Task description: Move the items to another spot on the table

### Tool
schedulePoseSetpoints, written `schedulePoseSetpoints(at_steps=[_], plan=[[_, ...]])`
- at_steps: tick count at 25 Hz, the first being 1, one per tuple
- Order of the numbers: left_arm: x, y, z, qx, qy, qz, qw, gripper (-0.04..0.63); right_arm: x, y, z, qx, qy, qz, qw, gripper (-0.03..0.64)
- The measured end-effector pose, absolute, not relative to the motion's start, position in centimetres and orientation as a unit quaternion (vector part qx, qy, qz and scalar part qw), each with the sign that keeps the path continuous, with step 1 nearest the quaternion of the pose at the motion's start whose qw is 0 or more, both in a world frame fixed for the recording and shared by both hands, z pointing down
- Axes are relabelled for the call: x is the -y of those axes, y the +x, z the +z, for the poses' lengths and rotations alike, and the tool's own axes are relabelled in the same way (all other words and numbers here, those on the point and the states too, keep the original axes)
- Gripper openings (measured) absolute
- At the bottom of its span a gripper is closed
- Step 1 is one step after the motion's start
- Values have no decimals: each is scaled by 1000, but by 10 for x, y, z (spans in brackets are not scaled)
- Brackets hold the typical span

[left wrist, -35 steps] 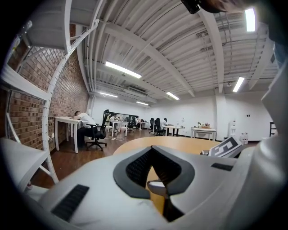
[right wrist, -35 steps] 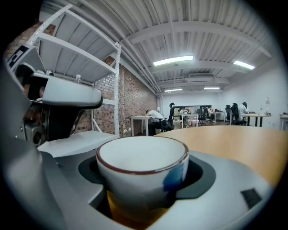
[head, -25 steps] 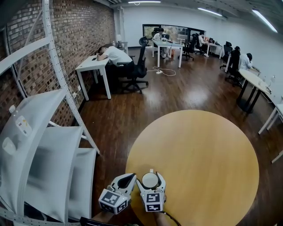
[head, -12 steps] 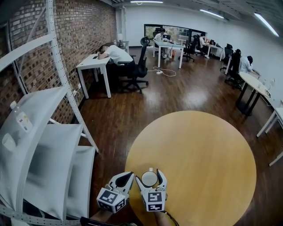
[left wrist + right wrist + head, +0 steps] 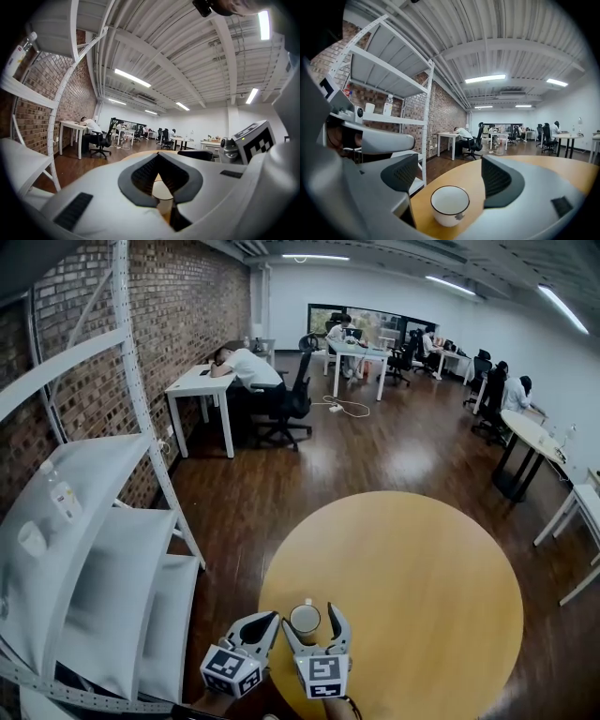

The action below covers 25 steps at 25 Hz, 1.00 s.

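Between parted jaws, right hand-held gripper [image 5: 450, 180] — white cup [image 5: 450, 205], upright.

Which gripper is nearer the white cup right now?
Right. The right gripper has the cup between its open jaws; the left gripper sits shut just left of it.

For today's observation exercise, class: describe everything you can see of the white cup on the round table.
The cup is small and white, enamel or ceramic by its look, with a thin dark rim and a small dark mark low on its side. It looks empty and stands upright on the round wooden table, near its edge. It sits between the open jaws of the right gripper, with a gap on each side, so neither jaw appears to touch it.
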State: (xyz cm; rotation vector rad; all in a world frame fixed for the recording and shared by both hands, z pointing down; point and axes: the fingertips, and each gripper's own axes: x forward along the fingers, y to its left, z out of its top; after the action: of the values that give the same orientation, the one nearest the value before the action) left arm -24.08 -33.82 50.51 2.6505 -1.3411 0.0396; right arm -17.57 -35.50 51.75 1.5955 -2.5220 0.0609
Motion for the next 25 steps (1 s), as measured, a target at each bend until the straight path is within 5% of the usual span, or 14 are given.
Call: schedulePoseSetpoints(at_steps=[9,12,20,25], plan=[[284,-178,456,424,904,-9,57,18,288,-112,450,843,535,-1,51,382],[259,-146,442,409,911,-12,49,19,258,-79,437,839,542,0,37,227],[177,-62,412,356,934,-18,18,18,165,-9,407,841,540,26,0,0],[123,-26,414,332,943,-13,18,18,113,21,402,841,541,19,-15,0]])
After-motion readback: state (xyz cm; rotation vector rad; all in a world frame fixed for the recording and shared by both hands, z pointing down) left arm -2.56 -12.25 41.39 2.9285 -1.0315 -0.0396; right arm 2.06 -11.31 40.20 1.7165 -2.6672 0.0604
